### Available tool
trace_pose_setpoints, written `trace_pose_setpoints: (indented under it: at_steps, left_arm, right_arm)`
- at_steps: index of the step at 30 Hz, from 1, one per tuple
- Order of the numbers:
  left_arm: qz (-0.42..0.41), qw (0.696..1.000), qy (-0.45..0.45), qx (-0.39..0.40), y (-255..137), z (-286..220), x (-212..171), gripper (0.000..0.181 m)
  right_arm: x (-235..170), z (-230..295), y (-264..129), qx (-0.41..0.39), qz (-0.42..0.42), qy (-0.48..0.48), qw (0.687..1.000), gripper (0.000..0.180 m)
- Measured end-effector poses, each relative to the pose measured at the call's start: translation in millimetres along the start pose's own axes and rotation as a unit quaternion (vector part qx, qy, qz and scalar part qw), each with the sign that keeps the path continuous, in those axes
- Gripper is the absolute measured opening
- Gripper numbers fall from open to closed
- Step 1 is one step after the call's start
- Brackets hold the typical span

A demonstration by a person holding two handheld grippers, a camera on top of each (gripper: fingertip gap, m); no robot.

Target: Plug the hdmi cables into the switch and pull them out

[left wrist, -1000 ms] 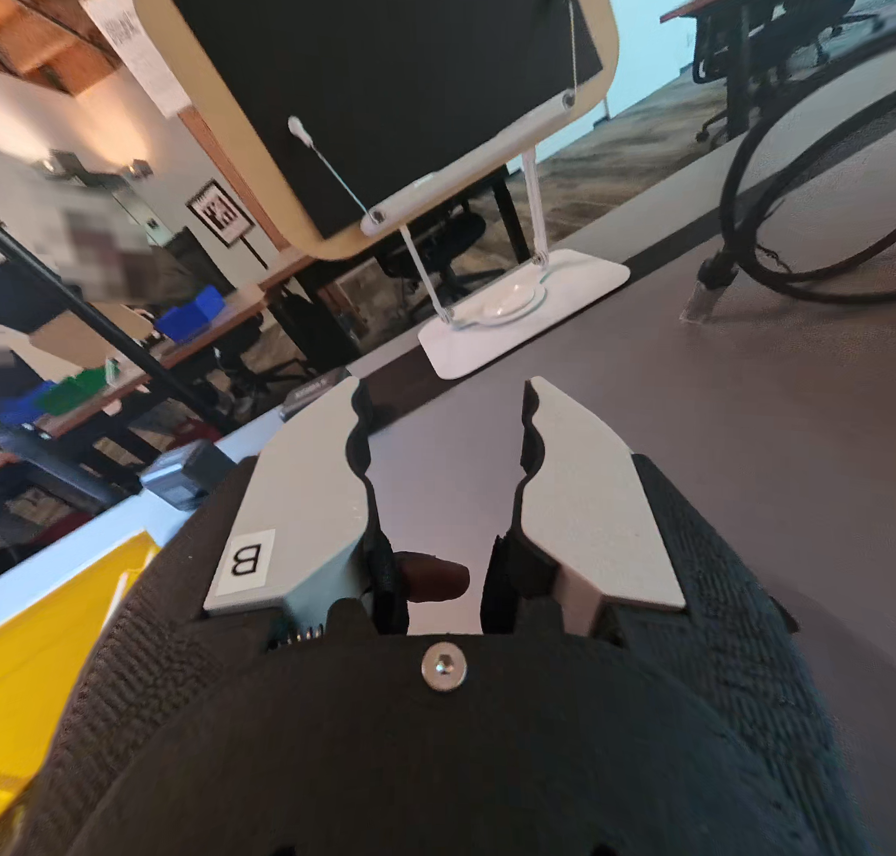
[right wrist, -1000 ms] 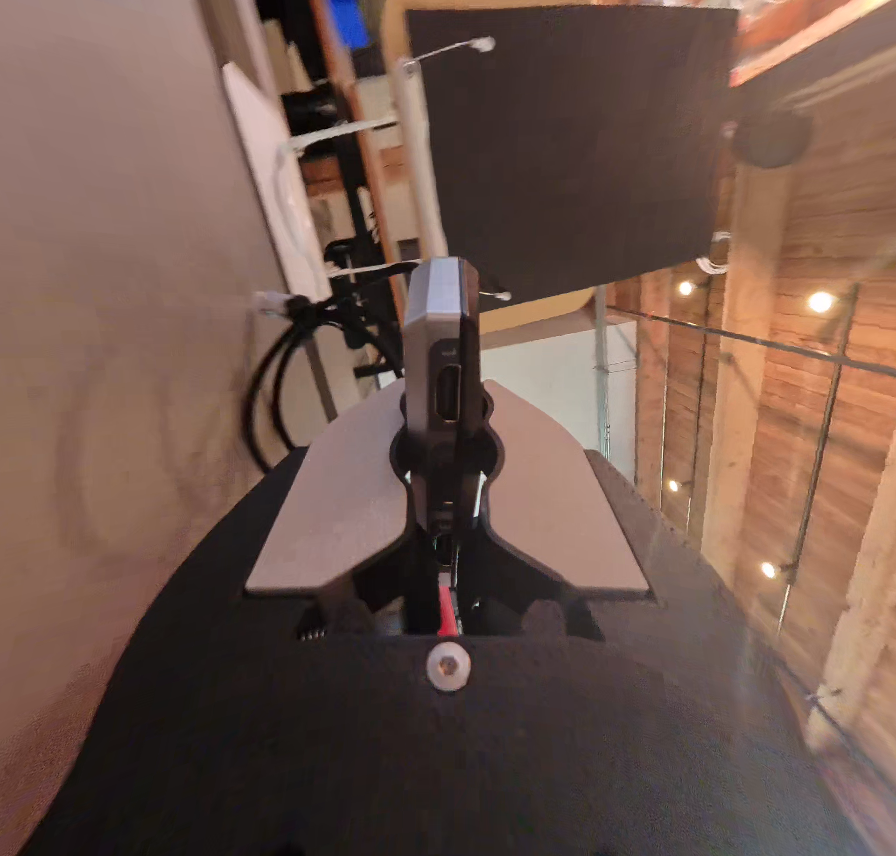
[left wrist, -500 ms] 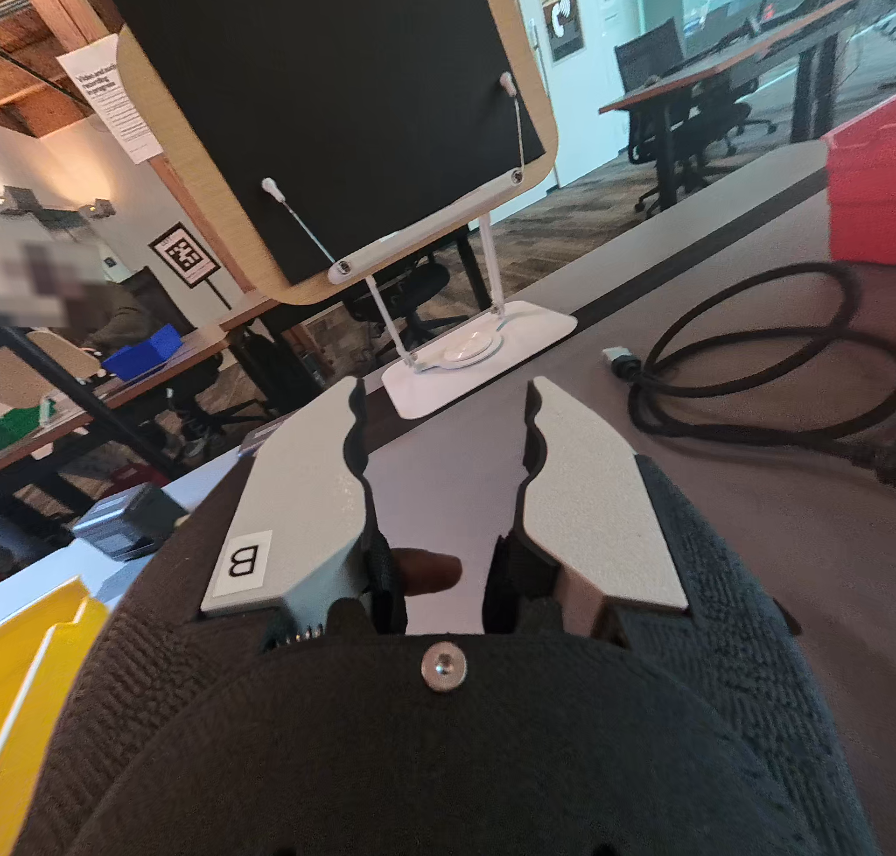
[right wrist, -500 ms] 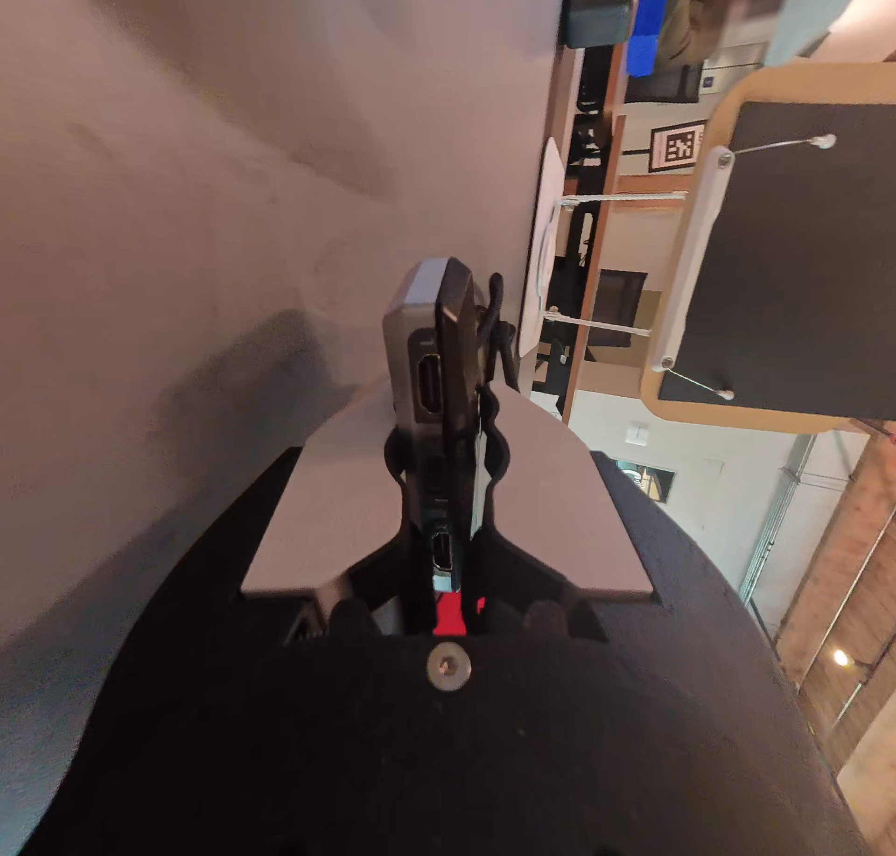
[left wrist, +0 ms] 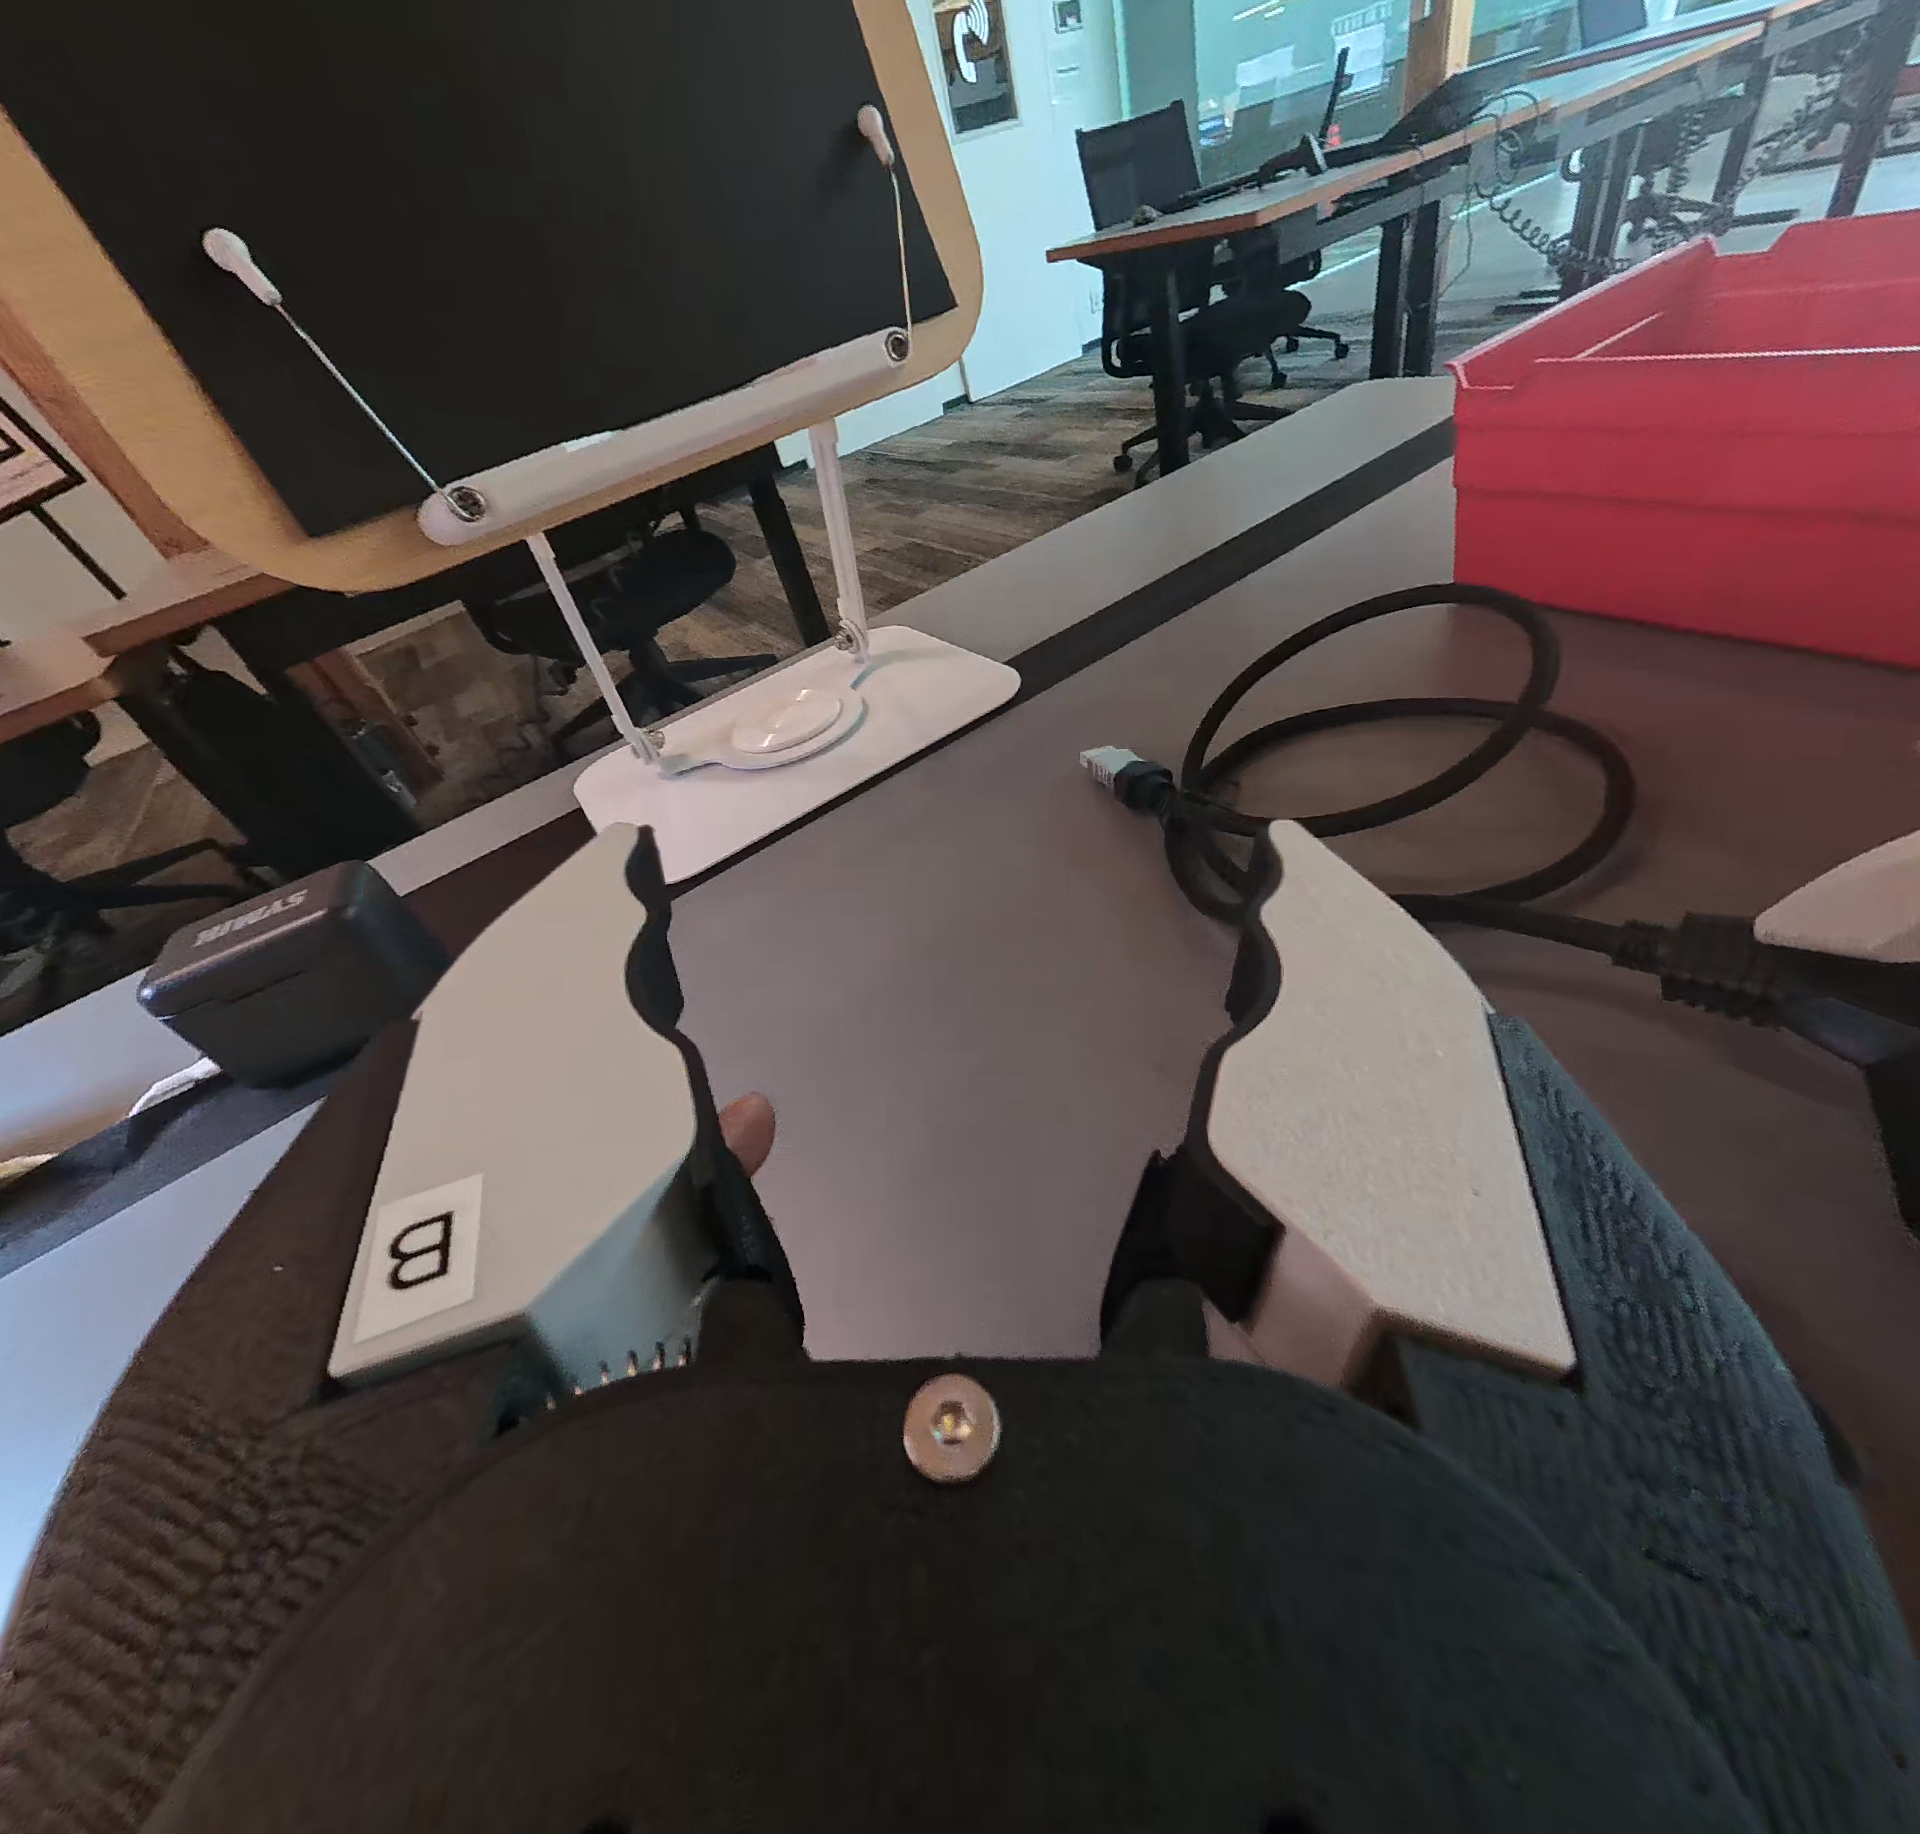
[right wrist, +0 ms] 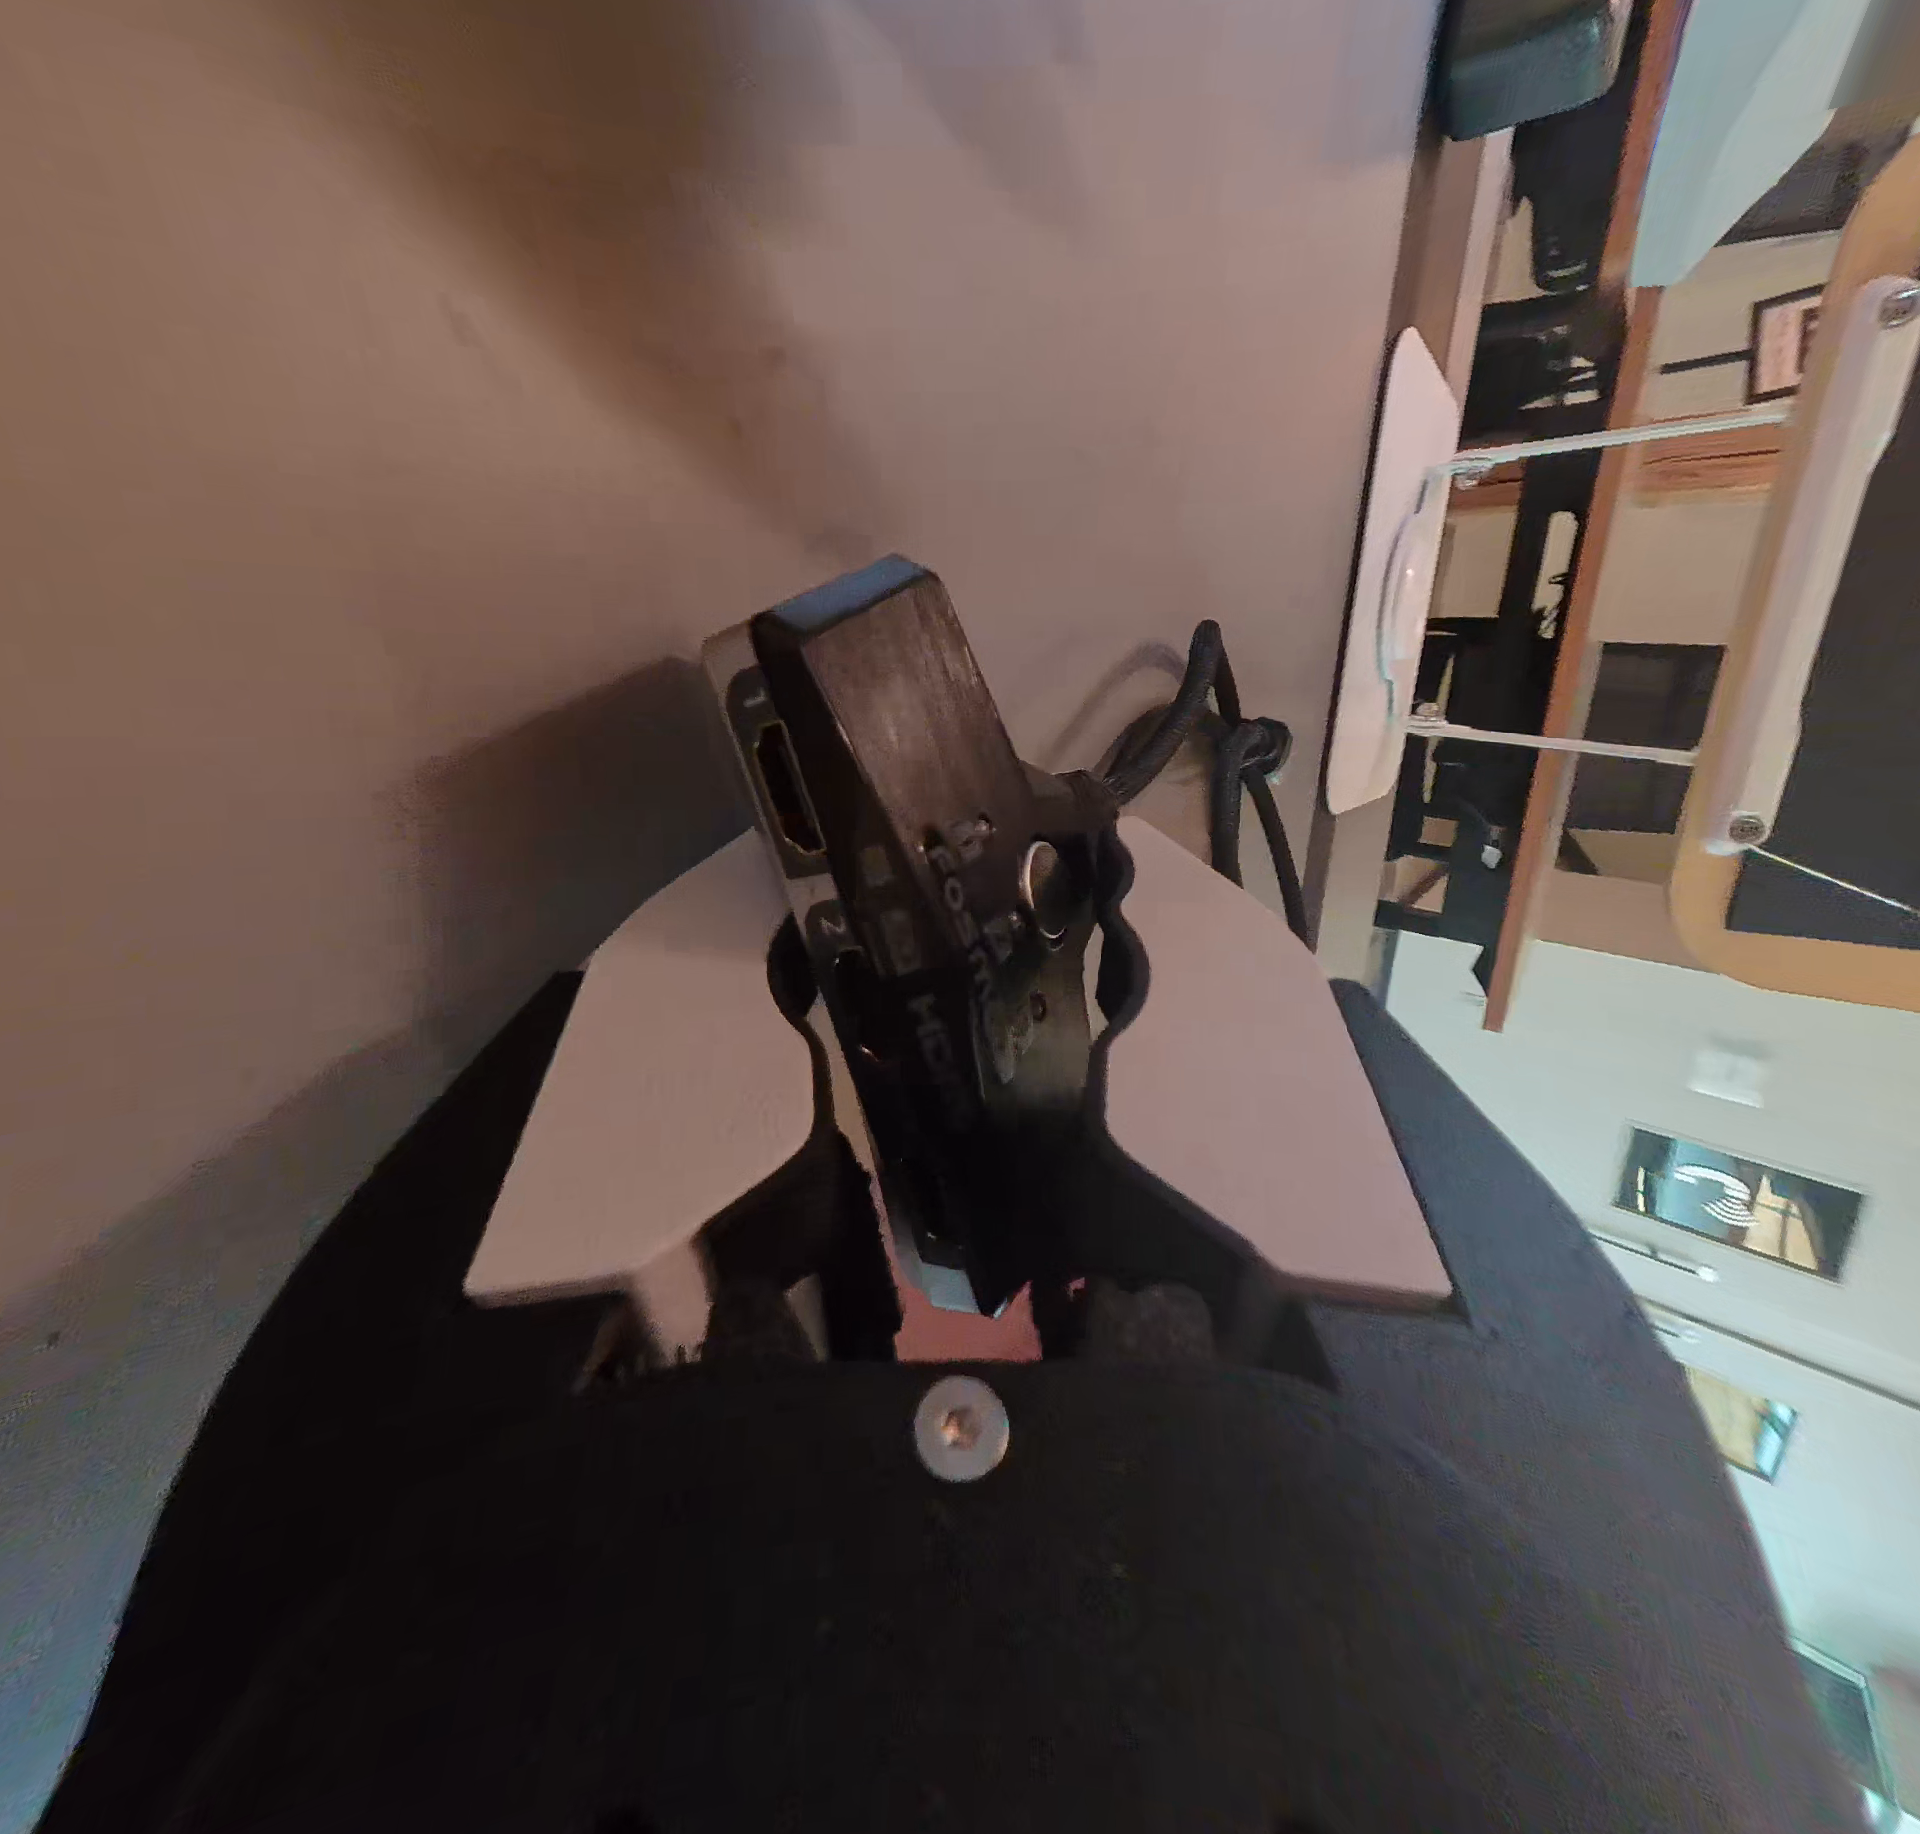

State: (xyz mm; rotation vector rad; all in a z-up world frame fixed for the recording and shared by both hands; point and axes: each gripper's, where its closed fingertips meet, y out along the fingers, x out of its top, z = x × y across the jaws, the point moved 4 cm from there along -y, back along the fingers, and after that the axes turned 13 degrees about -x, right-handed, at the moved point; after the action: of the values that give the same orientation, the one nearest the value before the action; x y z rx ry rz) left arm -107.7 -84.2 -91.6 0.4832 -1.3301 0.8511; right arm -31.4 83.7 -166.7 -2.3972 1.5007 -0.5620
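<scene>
Office desks, rolling chairs and glass partitions fill the background, and in front of them lies a dull brown surface (left wrist: 935, 953) carrying the work. A black cable (left wrist: 1455, 745) lies coiled on it, its silver-tipped plug (left wrist: 1107, 764) pointing toward a white stand (left wrist: 810, 735) that props up a dark board. A stack of red trays (left wrist: 1683, 496) sits behind the coil, and a small dark case (left wrist: 281, 963) rests off at the left edge.

The left gripper (left wrist: 951, 891) hovers low over the bare surface with its jaws spread wide and nothing between them. It faces the coil, which looks like readiness to pick up a plug; the loose silver-tipped end is the nearest free one.

The right gripper (right wrist: 951, 911) is rolled on its side, so the surface stands like a wall in its view. Its jaws are clamped on the switch (right wrist: 904, 849), a small black-and-grey box held edgewise and poking out past the fingertips. That grip leaves one numbered port on the narrow grey side exposed and clear of the fingers, probably so a plug can go straight in while the box is braced. A second port sits partly between the jaws. Dark cable (right wrist: 1236, 776) trails just behind the switch; whether it is attached cannot be made out.

No plug appears seated in the exposed port, so insertion seems not yet begun.
</scene>
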Motion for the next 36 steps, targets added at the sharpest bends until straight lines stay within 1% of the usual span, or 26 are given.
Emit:
trace_pose_setpoints:
  at_steps: [6, 9, 13, 15, 18, 20, 23, 25, 27, 28, 29, 30, 31, 32, 33, 34, 35, 36]
  left_arm:
    - [0.007, 1.000, 0.001, -0.016, 3, -4, -3, 0.109]
    - [0.018, 1.000, 0.015, -0.014, 4, -4, -5, 0.111]
    - [0.025, 0.999, 0.029, -0.019, 5, -7, -6, 0.112]
    - [0.027, 0.999, 0.031, -0.023, 6, -8, -7, 0.113]
    - [0.029, 0.999, 0.033, -0.027, 7, -9, -8, 0.114]
    - [0.031, 0.999, 0.033, -0.030, 8, -10, -8, 0.115]
    - [0.027, 0.998, 0.034, -0.034, 8, -11, -7, 0.117]
    - [0.018, 0.999, 0.030, -0.035, 7, -11, -5, 0.120]
    - [0.003, 0.999, 0.021, -0.037, 6, -10, -1, 0.123]
    - [-0.008, 0.999, 0.016, -0.037, 6, -10, 1, 0.125]
    - [-0.021, 0.999, 0.012, -0.037, 5, -10, 5, 0.127]
    - [-0.036, 0.999, 0.008, -0.036, 3, -10, 8, 0.129]
    - [-0.053, 0.998, 0.006, -0.035, 2, -9, 13, 0.132]
    - [-0.070, 0.997, 0.005, -0.033, 0, -9, 17, 0.134]
    - [-0.088, 0.996, 0.005, -0.033, -3, -9, 22, 0.136]
    - [-0.105, 0.994, 0.005, -0.033, -5, -9, 27, 0.137]
    - [-0.122, 0.992, 0.004, -0.032, -8, -9, 31, 0.137]
    - [-0.136, 0.990, 0.006, -0.032, -11, -9, 35, 0.137]
  right_arm:
    - [-4, 2, -12, 0.049, -0.001, 0.009, 0.999, 0.062]
    - [-5, -1, -15, 0.052, -0.003, 0.022, 0.998, 0.075]
    - [-6, -1, -19, 0.069, -0.003, 0.028, 0.997, 0.081]
    - [-7, 1, -25, 0.097, -0.003, 0.040, 0.994, 0.087]
    - [-8, 7, -36, 0.167, 0.003, 0.082, 0.983, 0.106]
    - [-10, 11, -39, 0.197, -0.001, 0.095, 0.976, 0.114]
    - [-3, 5, -44, 0.213, -0.058, 0.140, 0.965, 0.116]
    - [8, -13, -49, 0.188, -0.128, 0.199, 0.953, 0.117]
    - [20, -40, -56, 0.128, -0.223, 0.260, 0.931, 0.120]
    - [26, -55, -61, 0.087, -0.277, 0.294, 0.910, 0.123]
    - [30, -71, -67, 0.038, -0.337, 0.333, 0.880, 0.132]
    - [32, -87, -75, -0.015, -0.397, 0.375, 0.838, 0.139]
    - [31, -100, -83, -0.063, -0.444, 0.416, 0.791, 0.136]
    - [27, -108, -88, -0.100, -0.473, 0.451, 0.751, 0.133]
    - [22, -113, -90, -0.126, -0.488, 0.478, 0.719, 0.132]
    - [19, -114, -90, -0.139, -0.495, 0.498, 0.698, 0.129]
    - [17, -114, -88, -0.144, -0.497, 0.511, 0.687, 0.129]
    - [16, -113, -85, -0.146, -0.492, 0.521, 0.682, 0.129]
